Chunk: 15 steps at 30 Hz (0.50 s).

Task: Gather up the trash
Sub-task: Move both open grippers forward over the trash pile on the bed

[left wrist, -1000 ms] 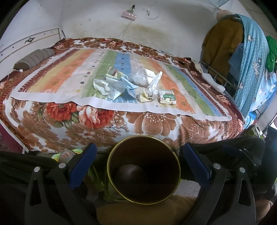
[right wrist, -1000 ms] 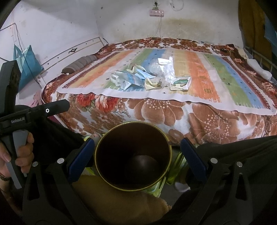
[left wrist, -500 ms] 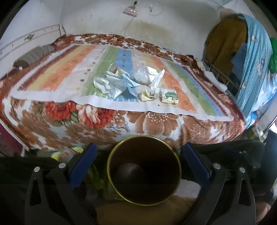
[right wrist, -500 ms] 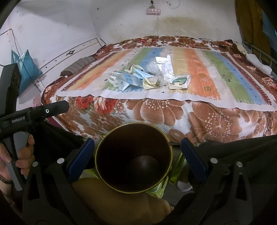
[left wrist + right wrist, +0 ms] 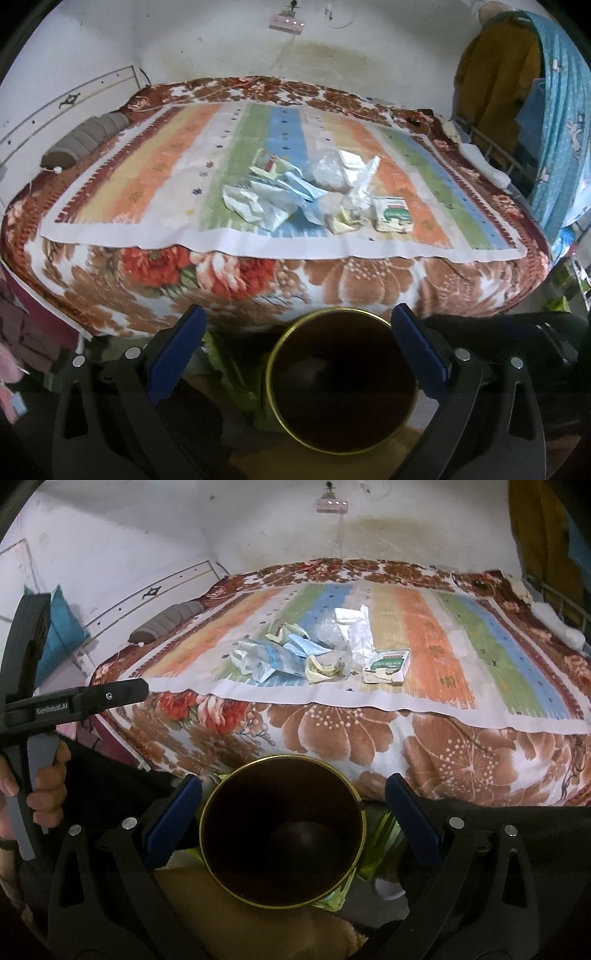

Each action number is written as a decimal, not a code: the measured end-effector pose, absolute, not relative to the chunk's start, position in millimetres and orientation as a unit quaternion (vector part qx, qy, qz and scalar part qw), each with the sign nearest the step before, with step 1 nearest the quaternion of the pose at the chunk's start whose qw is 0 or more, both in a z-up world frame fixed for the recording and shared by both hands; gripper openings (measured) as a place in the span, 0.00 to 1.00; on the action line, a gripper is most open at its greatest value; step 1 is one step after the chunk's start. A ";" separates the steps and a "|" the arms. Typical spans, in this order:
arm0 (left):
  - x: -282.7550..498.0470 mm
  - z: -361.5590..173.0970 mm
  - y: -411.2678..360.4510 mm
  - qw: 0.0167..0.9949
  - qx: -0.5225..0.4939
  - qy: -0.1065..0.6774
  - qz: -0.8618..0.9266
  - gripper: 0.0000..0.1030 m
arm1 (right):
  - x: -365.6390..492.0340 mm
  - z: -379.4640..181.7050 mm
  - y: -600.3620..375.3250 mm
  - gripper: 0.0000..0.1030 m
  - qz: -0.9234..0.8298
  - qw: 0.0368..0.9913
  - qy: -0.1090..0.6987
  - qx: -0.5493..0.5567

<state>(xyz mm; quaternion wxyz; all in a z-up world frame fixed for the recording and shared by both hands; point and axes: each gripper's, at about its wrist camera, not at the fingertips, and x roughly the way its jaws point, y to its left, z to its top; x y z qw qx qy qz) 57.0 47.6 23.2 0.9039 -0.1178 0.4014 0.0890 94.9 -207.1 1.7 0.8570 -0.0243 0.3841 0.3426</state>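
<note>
A pile of trash (image 5: 295,192) lies on the striped mat in the middle of the bed: crumpled white paper (image 5: 255,206), a blue wrapper, clear plastic (image 5: 328,170) and a small green-and-white box (image 5: 392,214). It also shows in the right wrist view (image 5: 291,661), with the box (image 5: 388,666). A dark bin with a gold rim (image 5: 341,380) stands on the floor before the bed, also in the right wrist view (image 5: 282,830). My left gripper (image 5: 297,325) and right gripper (image 5: 293,792) are open and empty, held above the bin, short of the bed.
The bed (image 5: 110,280) has a floral blanket hanging over its near edge. A grey bolster (image 5: 83,142) lies at its far left. Clothes hang on a rack (image 5: 524,92) at the right. The left gripper's body and the hand on it (image 5: 37,720) show in the right wrist view.
Both grippers have risen and moved slightly toward the bed; the bin sits lower in the left view. Both stay open and empty.
</note>
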 end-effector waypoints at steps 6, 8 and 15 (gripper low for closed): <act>75.0 29.8 53.8 0.902 -0.101 0.409 0.090 0.94 | 116.6 9.6 -201.6 0.91 0.351 0.850 0.391 -0.026; 82.1 32.4 57.9 0.902 -0.101 0.411 0.087 0.94 | 124.5 10.8 -199.7 0.91 0.352 0.848 0.397 -0.025; 104.4 37.5 64.7 0.900 -0.094 0.419 0.077 0.94 | 146.7 18.6 -195.7 0.91 0.331 0.857 0.394 -0.037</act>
